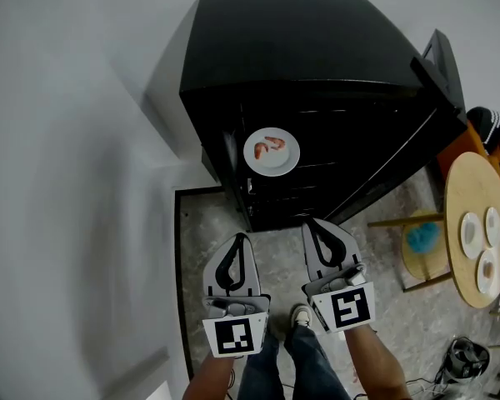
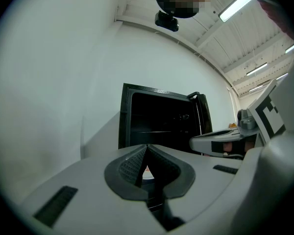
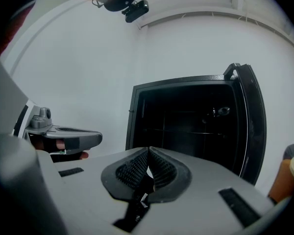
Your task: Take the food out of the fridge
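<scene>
**Currently staged at the open fridge, nothing gripped**

Risks first, my read:
- Both grippers have their jaws pressed tip to tip. Going in like that would just shove the plate (image 1: 272, 152) deeper into the fridge (image 1: 317, 40), so they need to open before the approach.
- The plate is shallow and the only place to pinch is its rim. A one-sided grip could let it tip, and the food (image 1: 272, 145), which looks like two shrimp lying loose on top, would slide off.
- The fridge interior is black and dark, so depth is hard to judge. A gripper could clip the frame or a shelf.

Positions:
- The plate sits at the front of the fridge opening, on the side away from the open door (image 1: 437, 65).
- The left gripper (image 1: 236, 242) and right gripper (image 1: 312, 223) hang outside the fridge, in front of the opening and below plate level, with nothing between their jaws. Neither touches the plate.
- The left gripper is the nearer of the two and points roughly at the plate.

A round surface (image 1: 475, 223) carrying small dishes stands off the fridge's door side and is the likely drop spot.
</scene>
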`<act>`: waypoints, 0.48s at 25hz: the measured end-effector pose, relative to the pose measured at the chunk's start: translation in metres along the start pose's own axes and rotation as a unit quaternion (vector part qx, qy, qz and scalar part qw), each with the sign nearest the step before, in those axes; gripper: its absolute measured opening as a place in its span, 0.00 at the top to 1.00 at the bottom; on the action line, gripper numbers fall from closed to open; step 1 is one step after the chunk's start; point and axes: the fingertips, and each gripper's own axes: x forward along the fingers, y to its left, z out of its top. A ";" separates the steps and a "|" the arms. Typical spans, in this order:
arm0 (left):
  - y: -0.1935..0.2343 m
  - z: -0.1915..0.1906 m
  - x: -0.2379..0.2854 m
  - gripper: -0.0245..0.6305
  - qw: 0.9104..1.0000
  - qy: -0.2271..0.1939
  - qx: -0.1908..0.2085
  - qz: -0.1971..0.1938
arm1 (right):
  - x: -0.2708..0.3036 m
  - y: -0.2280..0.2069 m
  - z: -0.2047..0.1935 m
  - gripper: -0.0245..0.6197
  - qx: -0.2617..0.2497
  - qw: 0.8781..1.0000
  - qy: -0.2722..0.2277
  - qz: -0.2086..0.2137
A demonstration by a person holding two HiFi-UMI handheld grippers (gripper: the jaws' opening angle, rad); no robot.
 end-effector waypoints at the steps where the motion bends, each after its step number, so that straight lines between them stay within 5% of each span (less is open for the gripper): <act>1: 0.000 -0.002 0.001 0.94 1.000 -0.001 0.001 0.001 | 0.001 0.000 -0.003 0.93 0.000 1.000 0.001 0.001; 12: 0.004 -0.036 0.013 0.94 1.000 -0.001 0.002 0.004 | 0.014 0.003 -0.040 0.93 -0.011 1.000 0.021 0.011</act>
